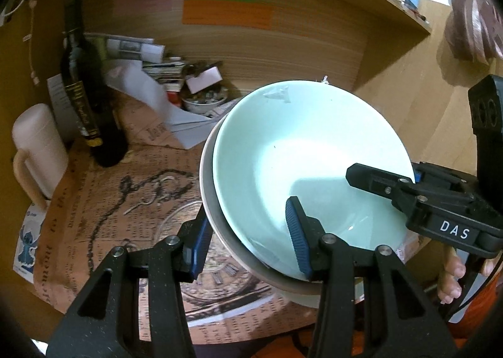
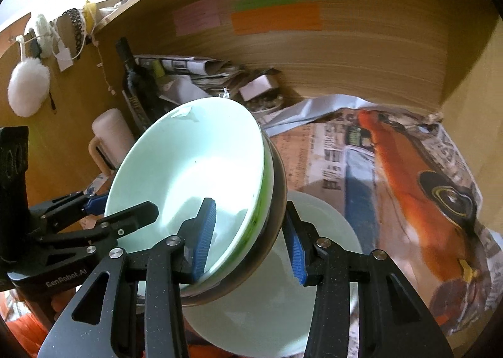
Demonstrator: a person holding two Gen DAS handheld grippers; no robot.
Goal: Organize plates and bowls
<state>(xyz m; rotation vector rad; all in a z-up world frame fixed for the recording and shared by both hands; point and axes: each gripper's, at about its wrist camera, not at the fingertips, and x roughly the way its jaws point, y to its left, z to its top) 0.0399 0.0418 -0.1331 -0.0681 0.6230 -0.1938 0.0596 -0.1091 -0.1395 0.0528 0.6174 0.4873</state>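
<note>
Two nested bowls are counted between the grippers: one pale green bowl (image 1: 314, 169) is set inside one darker grey-brown bowl (image 1: 217, 219). One further pale plate (image 2: 327, 232) is seen beneath them in the right wrist view. Two grippers are shown, the left gripper (image 1: 248, 241) and the right gripper (image 2: 251, 238), and four blue finger pads are counted in all, two on each. One dark bottle (image 1: 85, 100) and one cream mug (image 1: 37, 150) are seen at the back. Three coloured paper strips are counted on the wooden panel: one pink strip (image 2: 196, 16), one green strip (image 2: 267, 1) and one orange strip (image 2: 276, 18).
</note>
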